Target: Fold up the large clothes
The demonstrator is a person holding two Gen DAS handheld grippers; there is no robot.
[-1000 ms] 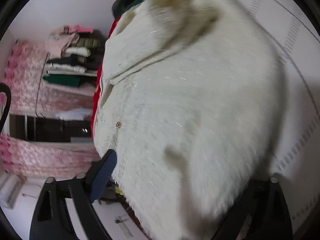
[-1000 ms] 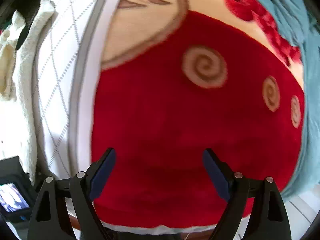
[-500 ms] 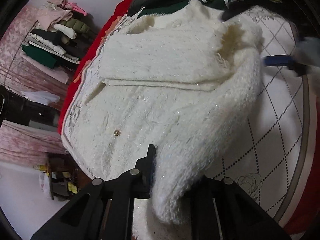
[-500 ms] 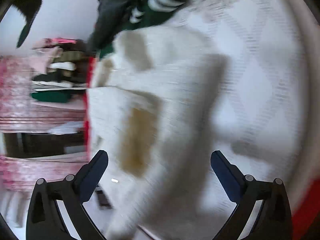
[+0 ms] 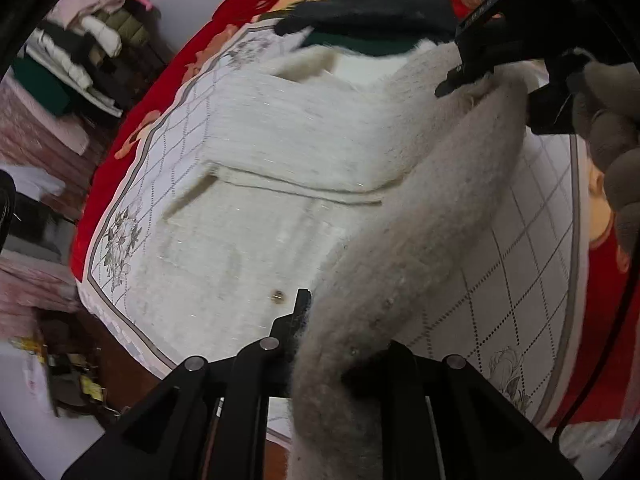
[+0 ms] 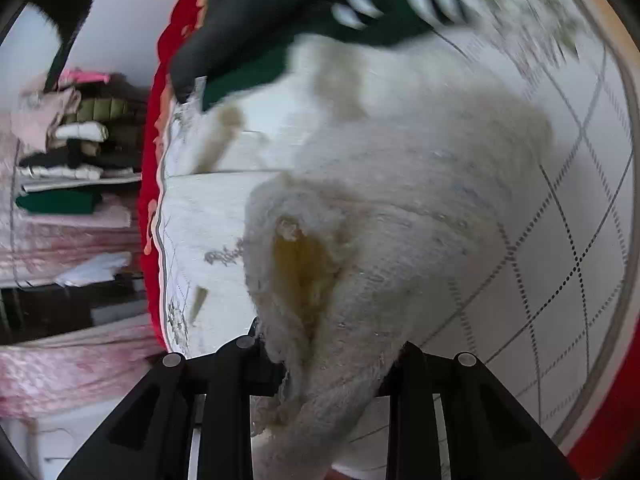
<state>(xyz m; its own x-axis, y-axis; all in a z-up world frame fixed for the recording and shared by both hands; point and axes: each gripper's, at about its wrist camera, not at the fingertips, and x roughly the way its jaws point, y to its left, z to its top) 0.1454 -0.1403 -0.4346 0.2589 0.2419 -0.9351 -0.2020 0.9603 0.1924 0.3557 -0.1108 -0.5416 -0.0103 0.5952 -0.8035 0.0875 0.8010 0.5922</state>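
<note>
A fluffy white cardigan [image 5: 280,168] with a small button lies spread on the white quilted bed cover [image 5: 516,280]. My left gripper [image 5: 340,344] is shut on one edge of the cardigan, which rises as a long band toward the upper right. There my right gripper [image 5: 472,80] pinches the other end, held by a gloved hand. In the right wrist view my right gripper [image 6: 332,360] is shut on a bunched fold of the cardigan [image 6: 400,208], lifted off the cover.
A black and dark green garment pile [image 5: 372,16] lies at the far end of the bed. A red floral blanket [image 5: 132,128] borders the cover. Shelves with stacked folded clothes [image 5: 76,56] stand to the left beyond the bed edge.
My right gripper has closed on the cardigan; it was open half a second ago. Both grippers have lifted one side of the cardigan into a stretched band above the bed.
</note>
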